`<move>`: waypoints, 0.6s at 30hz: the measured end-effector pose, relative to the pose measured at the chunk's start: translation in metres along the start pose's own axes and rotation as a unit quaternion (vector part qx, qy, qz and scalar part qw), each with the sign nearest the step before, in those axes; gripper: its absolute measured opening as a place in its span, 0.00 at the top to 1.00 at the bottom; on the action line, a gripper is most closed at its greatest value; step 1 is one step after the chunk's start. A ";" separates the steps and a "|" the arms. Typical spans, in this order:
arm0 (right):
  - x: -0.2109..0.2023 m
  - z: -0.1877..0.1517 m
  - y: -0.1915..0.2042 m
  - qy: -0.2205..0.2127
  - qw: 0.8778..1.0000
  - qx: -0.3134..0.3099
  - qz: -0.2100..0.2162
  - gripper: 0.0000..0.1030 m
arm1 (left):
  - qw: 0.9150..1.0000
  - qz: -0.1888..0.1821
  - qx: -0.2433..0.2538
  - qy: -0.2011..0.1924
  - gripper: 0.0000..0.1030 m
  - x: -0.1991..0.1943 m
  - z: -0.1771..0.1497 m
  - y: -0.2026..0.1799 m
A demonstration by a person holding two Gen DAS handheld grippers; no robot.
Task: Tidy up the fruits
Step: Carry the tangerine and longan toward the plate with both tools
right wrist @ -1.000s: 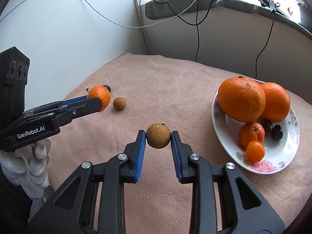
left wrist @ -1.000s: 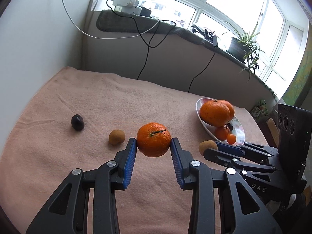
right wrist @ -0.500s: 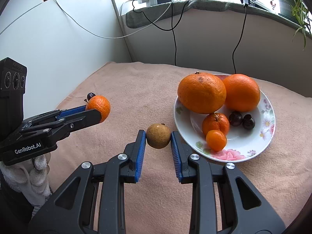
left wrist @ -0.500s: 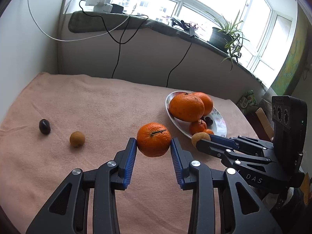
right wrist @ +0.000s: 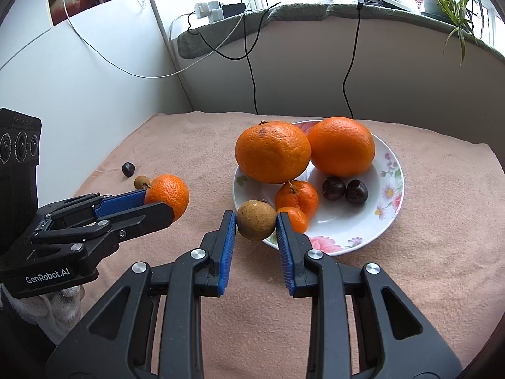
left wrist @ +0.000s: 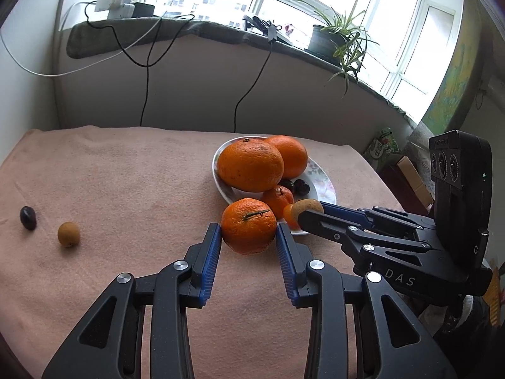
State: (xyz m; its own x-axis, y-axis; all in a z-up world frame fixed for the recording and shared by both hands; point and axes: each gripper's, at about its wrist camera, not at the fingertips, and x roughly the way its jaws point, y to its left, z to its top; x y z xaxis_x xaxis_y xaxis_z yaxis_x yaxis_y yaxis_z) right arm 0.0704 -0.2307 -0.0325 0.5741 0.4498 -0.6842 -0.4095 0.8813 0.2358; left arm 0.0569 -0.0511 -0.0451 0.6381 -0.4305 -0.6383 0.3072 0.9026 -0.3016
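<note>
Longan (right wrist: 256,223) sits pinched in my right gripper (right wrist: 256,225), mandarin (left wrist: 248,230) in my left gripper (left wrist: 248,241); releasing near the plate (right wrist: 391,202) rim risks a roll-off.

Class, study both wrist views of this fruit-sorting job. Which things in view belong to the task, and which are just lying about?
Belongs to the job:
left gripper holding a mandarin
right gripper holding a longan
floral plate of fruit
loose longan and dark cherry on the cloth

Just lying about:
potted spider plant
power strip
black cables
</note>
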 end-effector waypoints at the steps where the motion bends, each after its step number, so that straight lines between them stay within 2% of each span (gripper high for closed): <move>1: -0.001 0.000 -0.003 -0.001 1.000 0.002 -0.002 0.73 | 1.000 -0.002 0.002 0.001 0.67 0.002 0.000 -0.003; 18: -0.008 0.000 -0.053 -0.012 0.999 0.031 -0.028 0.73 | 0.999 -0.023 0.034 0.018 0.67 0.035 0.012 -0.044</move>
State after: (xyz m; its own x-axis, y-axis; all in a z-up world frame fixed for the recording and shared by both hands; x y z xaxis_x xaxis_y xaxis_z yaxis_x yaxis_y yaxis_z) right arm 0.0875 -0.2812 -0.0393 0.6125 0.4021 -0.6806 -0.3314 0.9122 0.2407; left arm 0.0738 -0.1060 -0.0458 0.5966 -0.4701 -0.6505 0.3833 0.8790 -0.2837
